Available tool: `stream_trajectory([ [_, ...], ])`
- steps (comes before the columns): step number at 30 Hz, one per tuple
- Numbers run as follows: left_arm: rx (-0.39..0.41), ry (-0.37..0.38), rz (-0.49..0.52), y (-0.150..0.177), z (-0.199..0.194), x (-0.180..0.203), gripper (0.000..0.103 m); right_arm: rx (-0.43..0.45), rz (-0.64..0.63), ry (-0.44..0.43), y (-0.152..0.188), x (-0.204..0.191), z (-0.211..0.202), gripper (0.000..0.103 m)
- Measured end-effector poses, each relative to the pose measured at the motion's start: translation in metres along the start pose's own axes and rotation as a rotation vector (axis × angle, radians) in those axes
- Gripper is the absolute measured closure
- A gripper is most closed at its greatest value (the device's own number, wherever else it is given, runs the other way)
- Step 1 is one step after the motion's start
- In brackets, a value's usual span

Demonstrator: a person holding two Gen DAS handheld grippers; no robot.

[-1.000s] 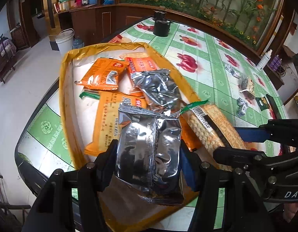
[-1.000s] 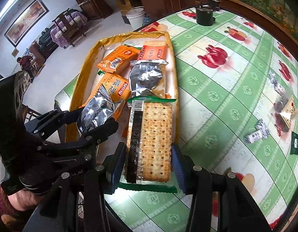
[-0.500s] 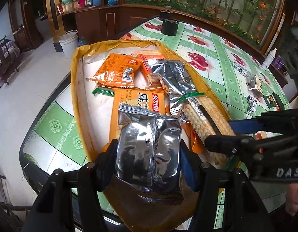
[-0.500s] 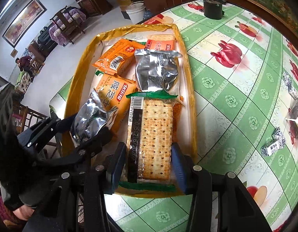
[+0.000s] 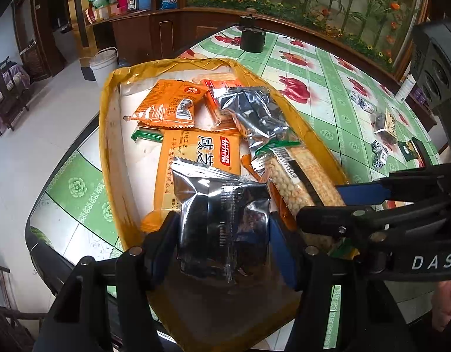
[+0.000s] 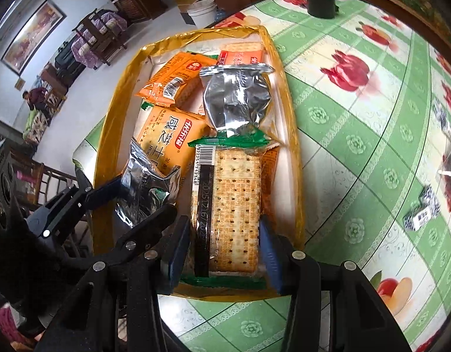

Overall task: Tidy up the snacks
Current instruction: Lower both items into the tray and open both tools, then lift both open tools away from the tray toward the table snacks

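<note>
Step in hand, as judged from the layout: set both held packets down inside the yellow tray [image 6: 294, 158] on the tiled surface [image 6: 357, 111].

**Claw state**
- Left claw [image 5: 224, 234]: parted about halfway and clamped on a silver foil packet [image 5: 222, 220], its blue pads pressing both side edges. The packet hangs over the near end of the tray.
- Right claw [image 6: 225, 252]: parted rather less than half and clamped on a clear-wrapped cracker packet [image 6: 228, 208] with green end seals. The packet lies lengthwise over the near right part of the tray, its far seal just beside a second silver foil packet [image 6: 234, 99].

**Procedure (recommended)**
1. Lower each packet until it rests on the tray floor or on the packets below before letting go; a release from height may tip it over the low rim.
2. Keep the two claws apart. They stand side by side, so free one at a time.
3. Part the pads only enough to clear the wrapper, then withdraw straight back. Foil is slippery and may cling to a pad.
4. Handle the crackers gently; they look brittle.

**Container contents**
The tray holds a large orange packet [image 5: 196, 164] with printed characters, a smaller orange packet [image 5: 169, 105] at the far left, a red-orange packet [image 5: 222, 85] at the far end, the second foil packet, and a green-edged wrapper partly hidden beneath. Several small wrapped sweets [image 6: 421, 211] lie loose on the surface, well apart from the tray.
</note>
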State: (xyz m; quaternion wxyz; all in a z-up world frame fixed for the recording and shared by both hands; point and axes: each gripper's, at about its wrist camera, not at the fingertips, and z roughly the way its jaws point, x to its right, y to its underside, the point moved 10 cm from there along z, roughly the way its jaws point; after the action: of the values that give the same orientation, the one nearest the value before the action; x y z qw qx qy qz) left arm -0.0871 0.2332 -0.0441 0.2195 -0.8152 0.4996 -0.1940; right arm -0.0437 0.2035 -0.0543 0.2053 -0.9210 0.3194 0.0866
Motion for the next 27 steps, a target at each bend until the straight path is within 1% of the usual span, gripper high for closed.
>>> stream_trajectory([
  [3, -0.004, 0.001, -0.007, 0.0, 0.001, -0.001, 0.041, -0.007, 0.006, 0.002, 0.0, 0.004, 0.0, 0.052],
  [5, -0.005, 0.006, -0.009, -0.001, 0.0, 0.0, 0.037, -0.013, 0.022, -0.008, -0.001, 0.006, -0.002, 0.052],
  [7, 0.003, 0.005, -0.016, -0.002, -0.003, -0.001, 0.031, -0.012, 0.022, -0.01, -0.002, 0.006, -0.003, 0.05],
  [8, 0.003, 0.005, -0.022, -0.003, -0.003, -0.001, 0.03, -0.013, 0.022, -0.011, -0.002, 0.007, -0.004, 0.049],
  [11, 0.008, 0.005, -0.024, -0.006, -0.006, -0.002, 0.029, -0.012, 0.025, -0.028, -0.002, 0.005, -0.01, 0.048],
  [13, 0.016, 0.002, -0.037, -0.007, -0.009, -0.004, 0.028, 0.01, 0.007, -0.01, -0.004, 0.004, -0.015, 0.043],
  [14, 0.011, 0.005, -0.048, -0.008, -0.01, -0.005, 0.028, 0.019, 0.008, -0.012, -0.005, 0.004, -0.018, 0.042],
  [17, 0.03, 0.003, -0.048, -0.012, -0.016, -0.006, 0.028, 0.024, 0.025, -0.03, -0.006, 0.003, -0.023, 0.042],
  [19, 0.045, -0.003, -0.052, -0.014, -0.019, -0.007, 0.027, 0.045, 0.011, -0.015, -0.008, 0.003, -0.028, 0.042],
  [22, 0.051, 0.006, -0.066, -0.017, -0.024, -0.007, 0.026, 0.052, 0.033, -0.031, -0.008, 0.005, -0.034, 0.042],
  [25, 0.071, -0.006, -0.061, -0.021, -0.028, -0.006, 0.023, 0.083, 0.023, -0.023, -0.009, 0.006, -0.044, 0.042],
  [27, 0.071, 0.002, -0.063, -0.023, -0.029, -0.003, 0.023, 0.097, 0.036, -0.025, -0.008, 0.01, -0.049, 0.042],
])
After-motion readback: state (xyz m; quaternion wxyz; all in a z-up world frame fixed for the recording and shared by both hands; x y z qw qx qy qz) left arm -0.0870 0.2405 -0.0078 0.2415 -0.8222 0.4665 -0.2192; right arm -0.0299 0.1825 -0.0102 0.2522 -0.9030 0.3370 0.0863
